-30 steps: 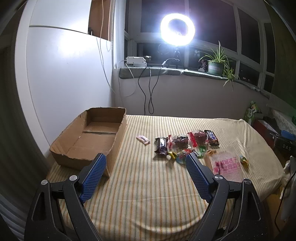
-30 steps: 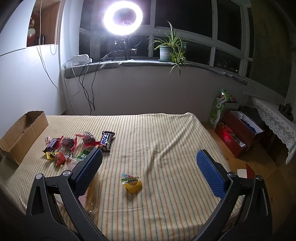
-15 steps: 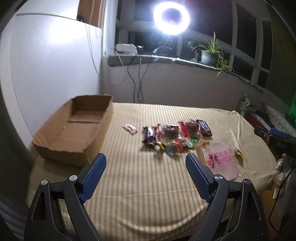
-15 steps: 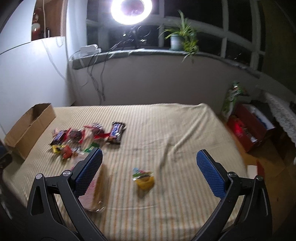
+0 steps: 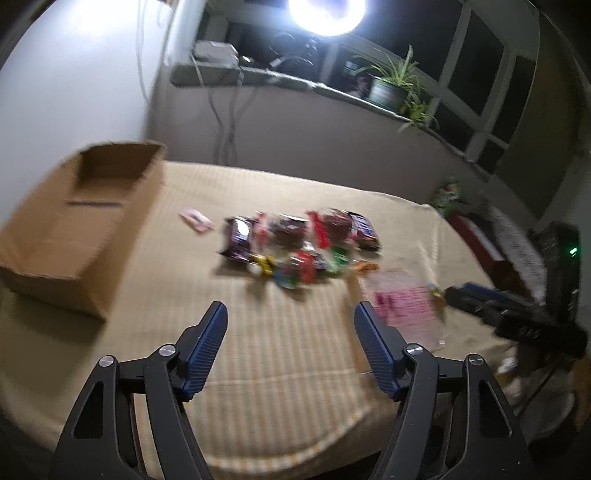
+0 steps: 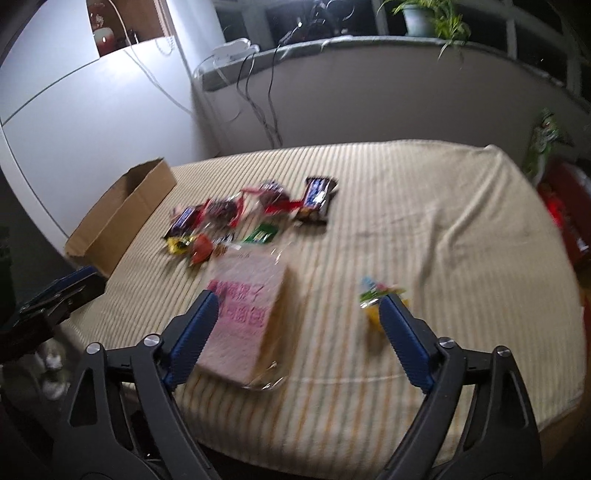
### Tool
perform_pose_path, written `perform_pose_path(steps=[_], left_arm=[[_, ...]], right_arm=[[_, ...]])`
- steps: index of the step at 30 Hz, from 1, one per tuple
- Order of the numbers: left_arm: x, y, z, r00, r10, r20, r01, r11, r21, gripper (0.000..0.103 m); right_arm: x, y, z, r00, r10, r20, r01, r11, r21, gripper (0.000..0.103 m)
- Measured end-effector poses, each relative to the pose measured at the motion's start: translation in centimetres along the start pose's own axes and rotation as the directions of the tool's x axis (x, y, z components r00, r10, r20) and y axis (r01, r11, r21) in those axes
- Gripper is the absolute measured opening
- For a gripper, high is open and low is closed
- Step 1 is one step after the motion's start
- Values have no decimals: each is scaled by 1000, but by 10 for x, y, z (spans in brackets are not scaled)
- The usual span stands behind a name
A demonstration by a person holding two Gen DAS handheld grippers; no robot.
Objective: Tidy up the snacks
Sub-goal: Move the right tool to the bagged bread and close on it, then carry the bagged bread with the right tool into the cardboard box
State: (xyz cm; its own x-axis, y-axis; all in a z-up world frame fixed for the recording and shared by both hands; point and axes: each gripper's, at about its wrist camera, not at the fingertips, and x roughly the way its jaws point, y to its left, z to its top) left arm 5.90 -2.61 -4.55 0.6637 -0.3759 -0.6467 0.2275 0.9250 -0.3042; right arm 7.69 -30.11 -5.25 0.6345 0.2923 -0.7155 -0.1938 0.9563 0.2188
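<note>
A heap of wrapped snacks (image 5: 295,243) (image 6: 251,214) lies mid-table on the striped cloth (image 5: 280,350). An open cardboard box (image 5: 74,221) (image 6: 122,214) stands at the left. A clear bag with pink print (image 5: 406,306) (image 6: 251,314) lies near the front, a small yellow jelly cup (image 6: 376,295) to its right. My left gripper (image 5: 290,314) hovers in front of the heap, its jaws closing with nothing between them. My right gripper (image 6: 297,295) hangs above the pink bag and the jelly cup, jaws closing, pads touching neither. The right gripper (image 5: 491,302) also shows in the left wrist view.
A ring light (image 5: 325,11) glares above the window sill, with cables (image 5: 225,110) hanging down and a potted plant (image 5: 391,88) on the ledge. A red crate (image 6: 565,218) stands on the floor to the right. The table's front edge is close below both grippers.
Both grippers tipped downward and moved closer to the table, so the snacks look larger. Both pairs of jaws have narrowed. The right gripper has come into the left wrist view.
</note>
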Motion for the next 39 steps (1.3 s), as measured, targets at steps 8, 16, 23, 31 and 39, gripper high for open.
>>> perform_pose_path(steps=[8,16,23,31,39], left_arm=[[30,-13,-3,968,-212,-132,204,977,-66,52],[51,-23,-10,928,-303,-218,285,952,-112,41],[64,-27,-15,910,-321,-264,302,947,-111,33],[67,-35,-15,903,-327,-278,316,945,-85,31],[56,-32,-12,918,-308,-251,303,951,-60,31]], right_arm=[[22,2,-7,984,150,-96,-144,987,65,78],[37,4,-10,965,210,-155,-199,977,84,56],[45,1,-10,960,216,-179,-202,975,98,54],[46,1,-9,951,249,-186,-233,967,104,47],[45,12,-4,951,246,-185,-235,969,83,46]])
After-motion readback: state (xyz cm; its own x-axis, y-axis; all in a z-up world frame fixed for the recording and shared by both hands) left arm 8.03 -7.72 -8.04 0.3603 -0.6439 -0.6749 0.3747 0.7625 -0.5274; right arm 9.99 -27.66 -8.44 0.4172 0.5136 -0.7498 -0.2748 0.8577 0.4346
